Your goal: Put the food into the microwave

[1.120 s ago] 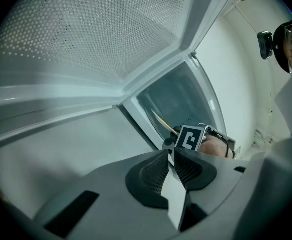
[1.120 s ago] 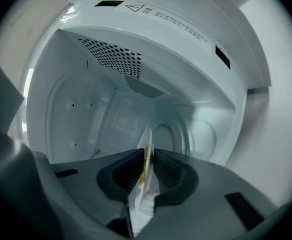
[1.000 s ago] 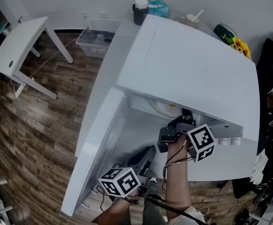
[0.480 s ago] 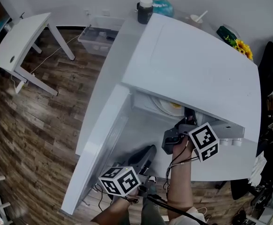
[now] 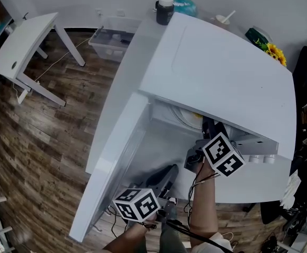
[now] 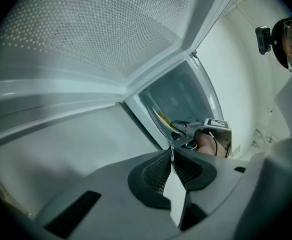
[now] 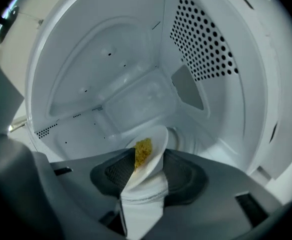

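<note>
Inside the microwave [image 7: 135, 99] the right gripper [image 7: 146, 163] is just opening its jaws off the plate [image 7: 157, 143] of food [image 7: 143, 151], left gripper [image 6: 172, 159] sitting closed; backing straight out is looking next.

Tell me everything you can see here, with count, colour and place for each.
microwave: one, white, centre
door: one, white, open leftward
plate: one, white, inside microwave
food: one lump, yellow, on plate
lidded cup: one, dark, beyond microwave
second cup: one, pale, beyond microwave
sunflowers: a bunch, yellow, right edge
table: one, white, left
bin: one, clear, on floor
left hand-held gripper: one, grey, shut, near door
right hand-held gripper: one, grey, jaws just opening, plate between them
</note>
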Tool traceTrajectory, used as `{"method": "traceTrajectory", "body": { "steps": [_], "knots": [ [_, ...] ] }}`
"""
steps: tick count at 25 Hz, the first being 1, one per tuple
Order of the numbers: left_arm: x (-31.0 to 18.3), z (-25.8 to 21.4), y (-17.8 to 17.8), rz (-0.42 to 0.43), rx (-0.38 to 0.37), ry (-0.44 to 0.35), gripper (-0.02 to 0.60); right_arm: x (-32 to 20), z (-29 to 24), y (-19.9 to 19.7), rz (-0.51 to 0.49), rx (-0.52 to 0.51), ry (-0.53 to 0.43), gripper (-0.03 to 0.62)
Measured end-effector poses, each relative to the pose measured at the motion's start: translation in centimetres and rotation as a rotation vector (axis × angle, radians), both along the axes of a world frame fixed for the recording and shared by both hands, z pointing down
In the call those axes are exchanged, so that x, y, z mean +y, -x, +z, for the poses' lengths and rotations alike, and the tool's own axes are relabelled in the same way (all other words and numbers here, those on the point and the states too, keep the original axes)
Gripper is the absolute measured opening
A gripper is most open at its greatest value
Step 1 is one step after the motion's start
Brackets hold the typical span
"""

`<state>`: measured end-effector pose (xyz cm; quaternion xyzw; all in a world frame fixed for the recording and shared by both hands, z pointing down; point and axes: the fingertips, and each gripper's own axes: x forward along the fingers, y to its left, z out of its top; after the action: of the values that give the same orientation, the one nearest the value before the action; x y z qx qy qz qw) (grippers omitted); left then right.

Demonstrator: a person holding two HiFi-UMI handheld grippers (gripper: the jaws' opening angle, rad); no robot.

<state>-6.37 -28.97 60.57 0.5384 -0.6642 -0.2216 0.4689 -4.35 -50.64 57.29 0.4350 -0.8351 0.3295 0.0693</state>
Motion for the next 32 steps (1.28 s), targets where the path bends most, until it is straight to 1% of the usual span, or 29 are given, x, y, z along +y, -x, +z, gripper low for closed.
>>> {"method": "traceTrajectory", "body": {
  "steps": [2,4,6,9,11,16,19,20,21,23,24,25,28,29,32],
  "knots": [
    [0.1,0.1,0.1,-0.001,-0.002,0.003,0.304,0.0,0.1,0.1,-0.026,0.051,-0.043,0.175],
    [0.1,0.3,0.2,-0.001,-0.002,0.006,0.304,-0.1,0.3,0.2,-0.056,0.115,-0.084,0.218],
    [0.2,0.6,0.1,0.001,0.0,0.009,0.304,-0.1,0.5,0.1,-0.072,0.16,-0.112,0.23],
    [0.3,0.9,-0.1,0.004,0.002,0.011,0.304,-0.2,0.3,-0.6,-0.057,0.209,-0.171,0.232],
    [0.3,1.0,-0.1,0.004,0.002,0.012,0.304,-0.2,0.1,-0.8,-0.048,0.203,-0.183,0.232],
    [0.3,0.8,-0.3,0.006,0.003,0.009,0.304,0.5,-0.1,-1.9,-0.018,0.146,-0.156,0.232],
    [0.6,0.4,-0.1,-0.006,-0.023,0.011,0.304,2.0,-0.4,-3.3,-0.008,0.13,-0.151,0.23],
    [0.8,0.0,0.0,-0.013,-0.051,0.012,0.304,2.6,-0.6,-3.7,-0.016,0.143,-0.16,0.225],
    [0.9,-0.4,0.2,-0.017,-0.091,0.012,0.304,3.3,-0.7,-4.2,-0.027,0.165,-0.175,0.208],
    [1.3,-1.4,0.3,-0.015,-0.183,0.015,0.304,4.7,-1.0,-5.1,-0.043,0.212,-0.21,0.143],
    [1.5,-1.8,0.2,-0.01,-0.216,0.016,0.304,5.4,-1.2,-5.6,-0.05,0.229,-0.223,0.104],
    [1.6,-2.2,-0.1,-0.003,-0.23,0.016,0.304,6.0,-1.3,-6.1,-0.059,0.237,-0.229,0.079],
    [1.9,-3.0,-1.2,0.026,-0.215,0.012,0.304,7.8,-1.6,-7.4,-0.092,0.23,-0.215,0.059],
    [2.0,-3.4,-1.5,0.034,-0.222,0.012,0.304,8.2,-1.8,-8.0,-0.098,0.228,-0.211,0.054],
    [2.2,-5.0,-2.3,0.053,-0.277,0.01,0.304,9.4,-3.1,-9.5,-0.11,0.232,-0.218,0.042]
  ]
}}
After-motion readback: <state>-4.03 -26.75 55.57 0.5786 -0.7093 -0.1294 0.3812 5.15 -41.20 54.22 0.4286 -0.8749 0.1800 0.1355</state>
